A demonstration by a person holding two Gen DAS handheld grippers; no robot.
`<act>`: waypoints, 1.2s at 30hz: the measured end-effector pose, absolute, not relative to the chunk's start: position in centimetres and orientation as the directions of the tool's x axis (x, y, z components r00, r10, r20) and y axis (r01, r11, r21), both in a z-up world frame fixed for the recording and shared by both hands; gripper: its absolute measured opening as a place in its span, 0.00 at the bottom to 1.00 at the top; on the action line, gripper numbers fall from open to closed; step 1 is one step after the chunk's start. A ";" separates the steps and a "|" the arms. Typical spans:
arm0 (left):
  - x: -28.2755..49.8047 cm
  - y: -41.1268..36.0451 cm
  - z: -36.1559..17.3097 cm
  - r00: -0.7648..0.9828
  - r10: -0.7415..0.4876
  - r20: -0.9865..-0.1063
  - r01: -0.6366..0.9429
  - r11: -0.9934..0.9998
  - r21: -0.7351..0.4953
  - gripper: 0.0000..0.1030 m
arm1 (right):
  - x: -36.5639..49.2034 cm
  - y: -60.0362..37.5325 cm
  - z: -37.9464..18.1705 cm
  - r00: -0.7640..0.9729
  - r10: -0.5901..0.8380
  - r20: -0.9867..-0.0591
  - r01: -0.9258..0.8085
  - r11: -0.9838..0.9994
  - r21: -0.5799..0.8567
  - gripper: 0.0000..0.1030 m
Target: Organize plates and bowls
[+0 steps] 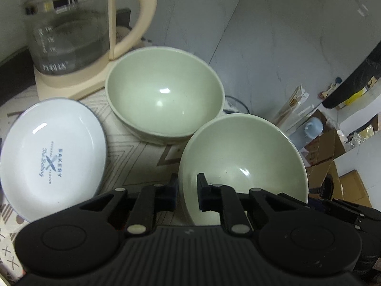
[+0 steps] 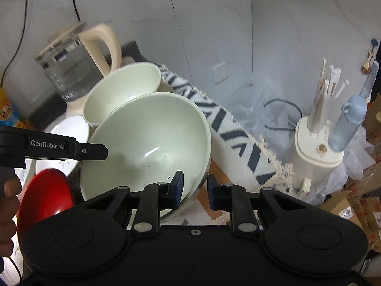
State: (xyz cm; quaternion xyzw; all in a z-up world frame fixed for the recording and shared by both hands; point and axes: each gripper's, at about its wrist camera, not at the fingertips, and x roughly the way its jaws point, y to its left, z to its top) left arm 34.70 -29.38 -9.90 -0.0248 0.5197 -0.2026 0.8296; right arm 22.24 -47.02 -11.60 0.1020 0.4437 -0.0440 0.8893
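Note:
Two pale green bowls and a white plate printed "BAKERY" point(image 1: 47, 157) sit on a patterned cloth. My left gripper point(image 1: 187, 191) is shut on the left rim of the nearer green bowl point(image 1: 243, 152), one pad outside the wall and one inside. In the right wrist view my right gripper point(image 2: 195, 188) is shut on the same bowl point(image 2: 147, 138) at its right rim. The left gripper's body point(image 2: 71, 147) reaches in from the left there. This bowl tilts toward the cameras. The farther green bowl point(image 1: 164, 90) stands just behind it. A red bowl point(image 2: 45, 195) lies at the lower left.
A glass kettle point(image 1: 69, 31) on a cream base stands behind the far bowl. The cloth's fringed edge point(image 2: 228, 124) marks the table's right side. Beyond it are a white chopstick holder point(image 2: 316, 143), a blue bottle point(image 2: 347, 124) and cardboard boxes point(image 1: 328, 147). A hand point(image 2: 9, 197) shows at the left.

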 end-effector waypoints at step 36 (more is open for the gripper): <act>28.4 -22.4 -1.7 0.576 -0.319 -0.753 0.155 0.947 -0.283 0.14 | 20.0 -42.0 -4.6 0.714 0.162 -0.681 -0.033 0.980 0.198 0.21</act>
